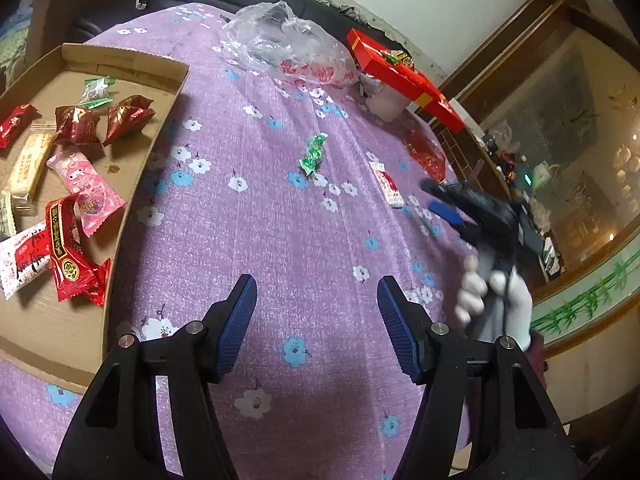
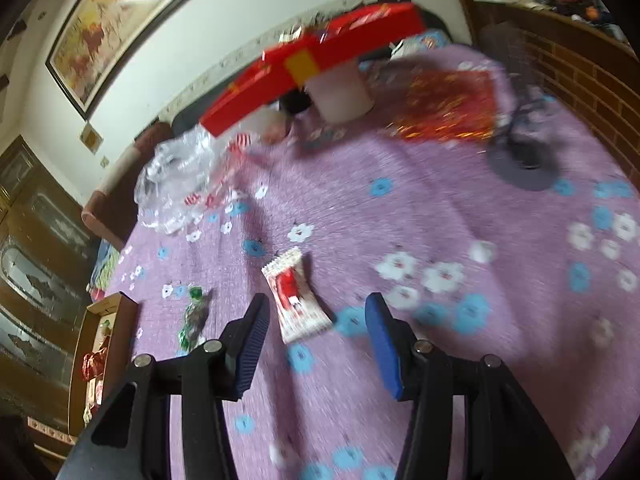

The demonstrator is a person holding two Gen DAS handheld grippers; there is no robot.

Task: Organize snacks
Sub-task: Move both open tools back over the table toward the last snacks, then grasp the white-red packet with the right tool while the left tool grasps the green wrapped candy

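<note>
Our right tongs are spread, empty, with the white-and-red snack packet at their 12 o'clock on the counter. Our left tongs gape idle. Blurred framing suggests speed: we risk nudging the packet aside or pinching cloth.

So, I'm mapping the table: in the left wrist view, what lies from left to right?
Cardboard tray → green candy → white-and-red packet → right gripper.

Purple tablecloth patterned with white and blue flowers; green candy wrapper; red-and-white snack packet; red box.
</note>
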